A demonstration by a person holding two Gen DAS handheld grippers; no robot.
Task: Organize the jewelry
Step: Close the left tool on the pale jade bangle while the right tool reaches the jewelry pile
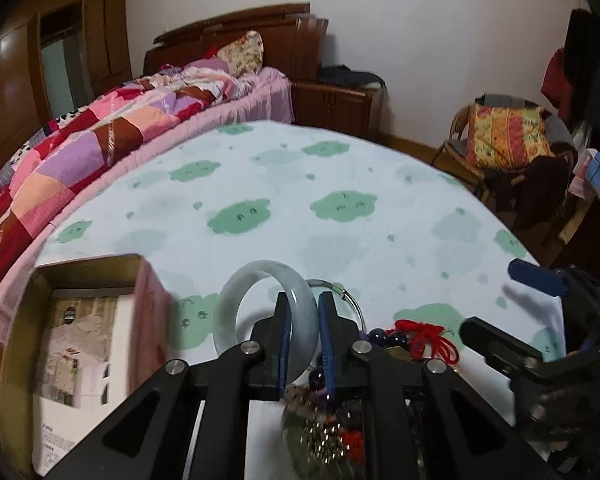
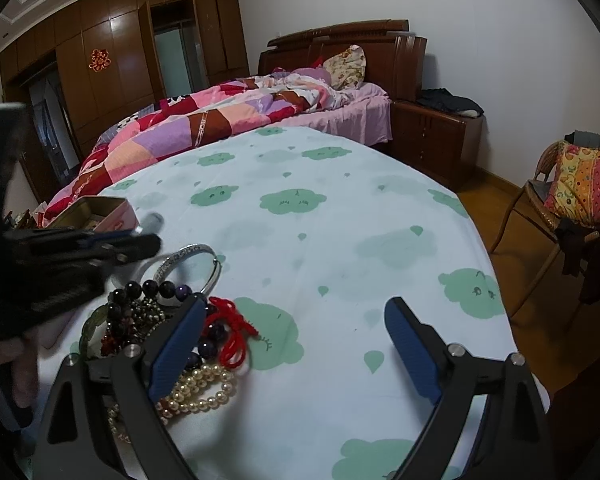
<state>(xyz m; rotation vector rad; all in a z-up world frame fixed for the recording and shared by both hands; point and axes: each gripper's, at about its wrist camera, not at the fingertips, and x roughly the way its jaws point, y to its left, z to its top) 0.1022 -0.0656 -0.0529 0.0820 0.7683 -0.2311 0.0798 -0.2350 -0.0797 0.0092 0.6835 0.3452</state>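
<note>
- Left wrist view: my left gripper (image 1: 305,307) is pinched down narrow on the pale jade bangle (image 1: 260,304), blue pads on either side of the band's right-hand part, ring standing up on edge over the table.
- Just left of it sits the open tin box (image 1: 88,336), pink on the outside, with a printed card lying inside. It's at the near left corner of the cloud-print tablecloth (image 1: 340,184).
- Behind the bangle there's a silver bangle (image 1: 350,300) lying flat, partly hidden by the finger.
- Right wrist view: my right gripper (image 2: 294,344) has its jaws spread wide with nothing between them, just bare cloth.
- The jewelry pile is on the near left: dark purple bead bracelet (image 2: 156,284), red cord knot (image 2: 232,332), pearl strand (image 2: 204,390), and a greenish stone bracelet (image 2: 90,322), all tangled and touching. The right gripper's left finger overlaps the pile, can't tell if it's touching.
- Bed with patchwork quilt (image 2: 188,120) is far left behind the table.
</note>
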